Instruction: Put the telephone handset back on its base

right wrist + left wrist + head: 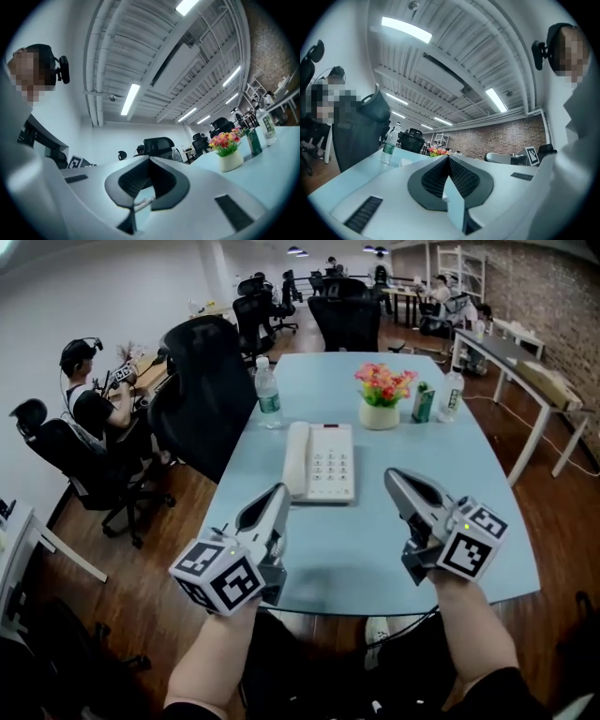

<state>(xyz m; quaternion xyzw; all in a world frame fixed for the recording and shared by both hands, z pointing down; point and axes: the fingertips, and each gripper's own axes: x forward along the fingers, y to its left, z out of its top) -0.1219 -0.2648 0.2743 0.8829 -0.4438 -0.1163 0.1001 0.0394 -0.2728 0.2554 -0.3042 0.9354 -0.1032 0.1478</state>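
Note:
A white telephone (323, 463) lies in the middle of the light blue table (375, 554), with its handset (296, 457) resting in the cradle along the base's left side. My left gripper (279, 491) hovers just in front of the phone's near left corner, its jaws shut with nothing between them. My right gripper (390, 474) hangs to the right of the phone, also shut and empty. In the left gripper view the left gripper (448, 157) shows its pads meeting. The right gripper (150, 159) looks the same in its own view. Neither touches the phone.
Behind the phone stand a pot of flowers (381, 395), a green can (424, 402) and two water bottles (267, 395). Black office chairs (202, 390) crowd the table's left side. A person (94, 404) sits at a desk far left.

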